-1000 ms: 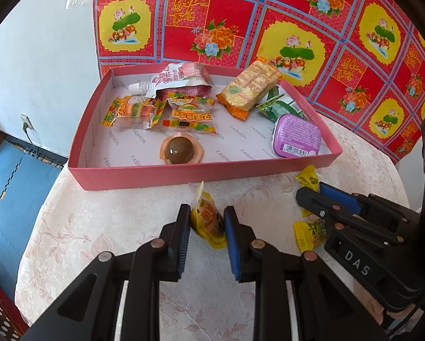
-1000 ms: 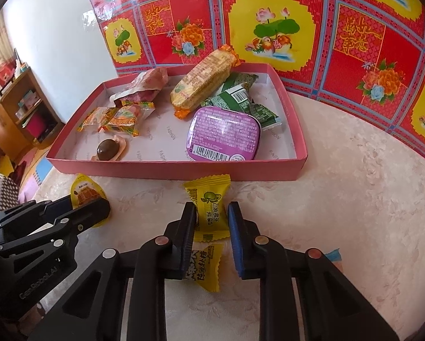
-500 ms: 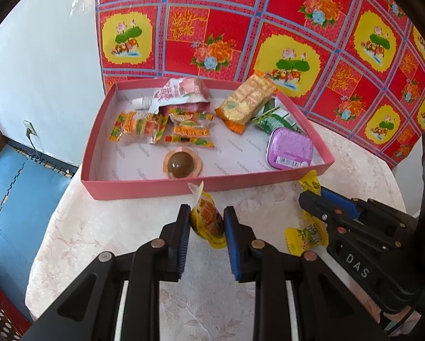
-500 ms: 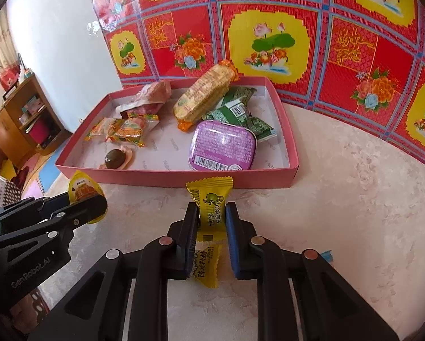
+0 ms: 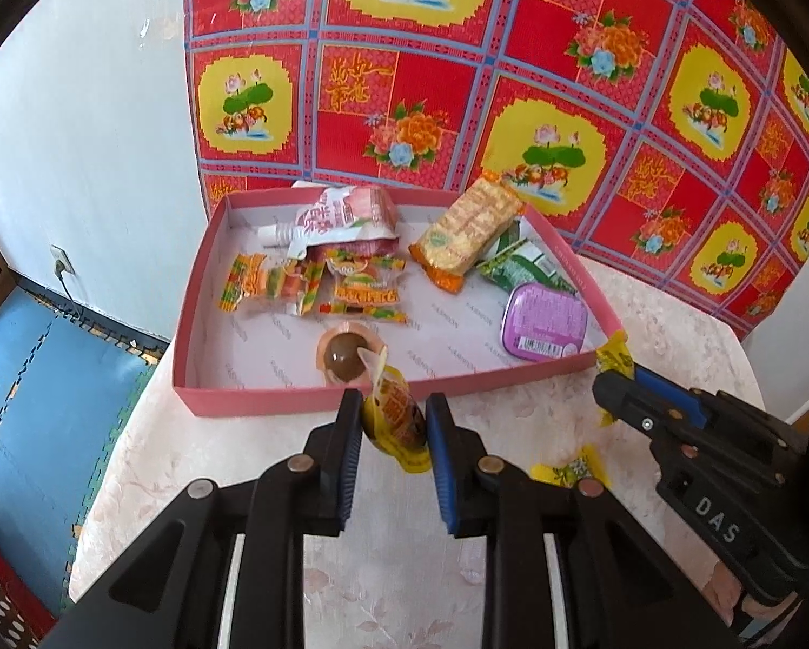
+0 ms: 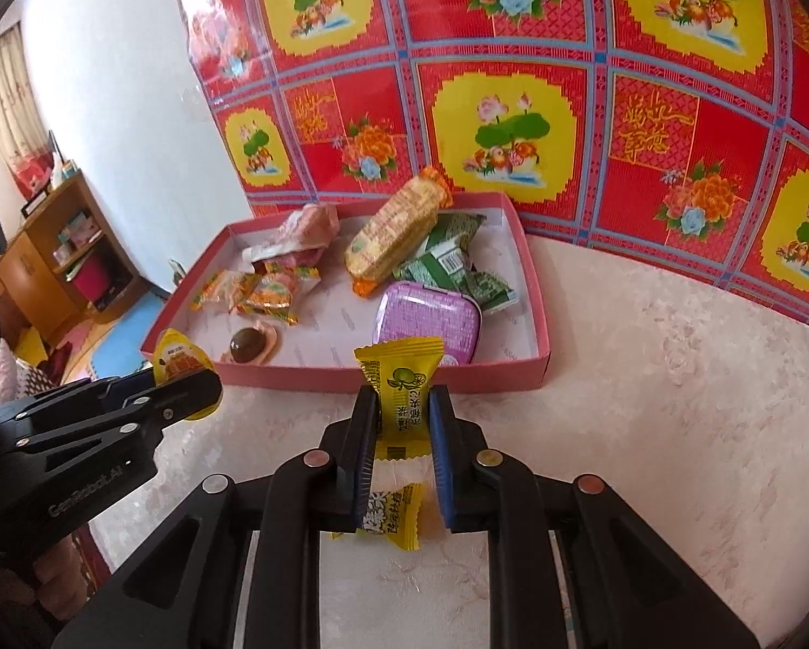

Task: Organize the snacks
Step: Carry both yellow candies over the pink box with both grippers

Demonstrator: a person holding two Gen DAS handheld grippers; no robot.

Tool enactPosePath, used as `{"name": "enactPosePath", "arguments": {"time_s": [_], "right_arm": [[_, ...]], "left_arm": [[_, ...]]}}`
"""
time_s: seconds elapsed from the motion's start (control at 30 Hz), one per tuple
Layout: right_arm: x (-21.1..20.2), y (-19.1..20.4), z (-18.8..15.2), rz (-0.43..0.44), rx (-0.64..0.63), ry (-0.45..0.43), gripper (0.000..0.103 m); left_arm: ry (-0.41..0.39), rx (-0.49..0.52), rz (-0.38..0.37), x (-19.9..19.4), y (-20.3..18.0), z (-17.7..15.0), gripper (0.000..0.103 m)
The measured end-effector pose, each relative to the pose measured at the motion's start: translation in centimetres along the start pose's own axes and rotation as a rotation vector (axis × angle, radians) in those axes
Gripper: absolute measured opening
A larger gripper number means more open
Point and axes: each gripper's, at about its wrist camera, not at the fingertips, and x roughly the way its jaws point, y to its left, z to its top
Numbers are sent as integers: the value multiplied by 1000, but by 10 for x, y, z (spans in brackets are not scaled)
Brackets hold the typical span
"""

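A red and yellow floral cloth (image 6: 512, 108) hangs behind the table (image 6: 675, 378), which wears a pale patterned cover; beside the cloth runs a plain white wall (image 5: 80, 135) with a socket (image 5: 61, 262) low down; blue foam mats (image 5: 37, 378) cover the floor; a wooden shelf (image 6: 64, 254) and a curtain (image 6: 10, 108) stand far left; daylight is bright.

Ahead of both grippers, the pink box's (image 5: 274, 403) low near wall crosses the path. Past it, bare floor lies front-left of the chocolate cup (image 5: 345, 358). Snack packets (image 5: 318, 284) crowd the back; a purple tin (image 6: 429, 322) fills the right. One loose candy (image 6: 391, 511) lies beneath the right gripper (image 6: 403, 416).
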Motion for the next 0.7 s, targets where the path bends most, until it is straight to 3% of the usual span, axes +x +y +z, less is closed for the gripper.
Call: {"name": "enactPosePath", "arguments": {"time_s": [0.7], "right_arm": [[21, -26, 50, -42, -8, -34, 20]], "left_arm": [[-12, 7, -13, 33, -12, 40, 25]]}}
